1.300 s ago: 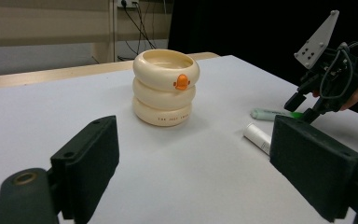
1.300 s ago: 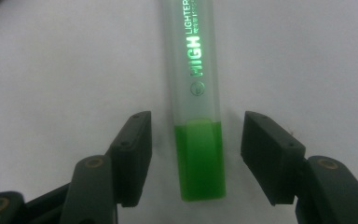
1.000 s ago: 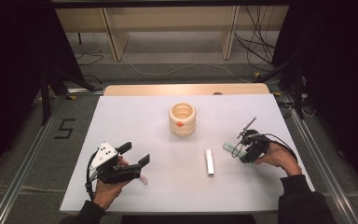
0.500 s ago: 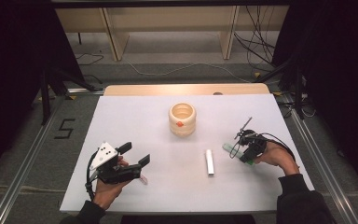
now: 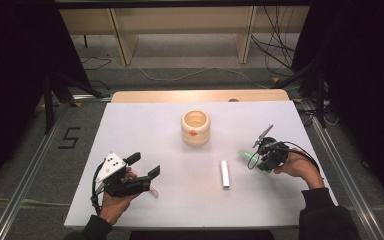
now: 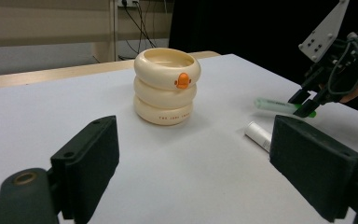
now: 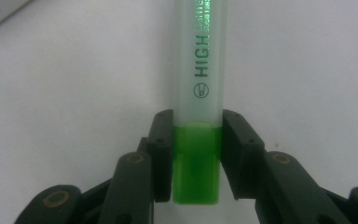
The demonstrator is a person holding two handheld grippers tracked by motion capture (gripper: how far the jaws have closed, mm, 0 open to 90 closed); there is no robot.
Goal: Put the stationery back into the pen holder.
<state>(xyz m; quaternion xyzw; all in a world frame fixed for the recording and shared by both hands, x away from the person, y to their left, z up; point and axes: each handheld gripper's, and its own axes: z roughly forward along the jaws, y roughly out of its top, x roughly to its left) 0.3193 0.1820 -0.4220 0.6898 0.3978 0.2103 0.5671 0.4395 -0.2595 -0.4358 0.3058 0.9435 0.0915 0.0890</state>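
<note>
My right gripper (image 5: 255, 158) is shut on a green highlighter (image 5: 246, 154) at the table's right side, holding it about level and low over the white table top (image 5: 145, 125). In the right gripper view the jaws (image 7: 196, 135) clamp the highlighter (image 7: 198, 70) at its green end, and the pale barrel points away. My left gripper (image 5: 144, 165) stands open at the front left with nothing between its fingers (image 6: 89, 161). The left gripper view also shows the other gripper (image 6: 307, 105) with the highlighter (image 6: 272, 104).
A cream ring-stacked cup (image 5: 195, 127) with an orange mark stands mid-table, also seen in the left gripper view (image 6: 166, 86). A short white cylinder (image 5: 224, 173) lies between the cup and the right gripper. Wooden furniture and cables lie beyond the far edge.
</note>
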